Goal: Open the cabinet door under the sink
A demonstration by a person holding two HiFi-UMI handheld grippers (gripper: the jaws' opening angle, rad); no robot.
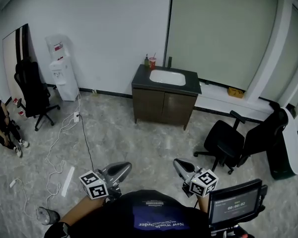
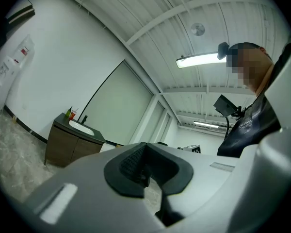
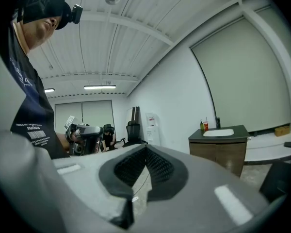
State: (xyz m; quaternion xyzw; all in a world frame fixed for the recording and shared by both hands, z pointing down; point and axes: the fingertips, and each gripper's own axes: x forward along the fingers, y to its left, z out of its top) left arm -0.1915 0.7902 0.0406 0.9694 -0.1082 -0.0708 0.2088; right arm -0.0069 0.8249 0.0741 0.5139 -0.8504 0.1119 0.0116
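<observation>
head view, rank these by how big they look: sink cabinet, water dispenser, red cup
1. sink cabinet, clearly the largest
2. water dispenser, tall but narrower
3. red cup, by far the smallest

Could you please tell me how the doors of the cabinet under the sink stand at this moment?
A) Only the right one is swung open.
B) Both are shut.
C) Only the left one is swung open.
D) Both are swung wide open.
B: in the head view both doors of the cabinet under the sink lie flush with its front, and neither one is swung out.
</observation>
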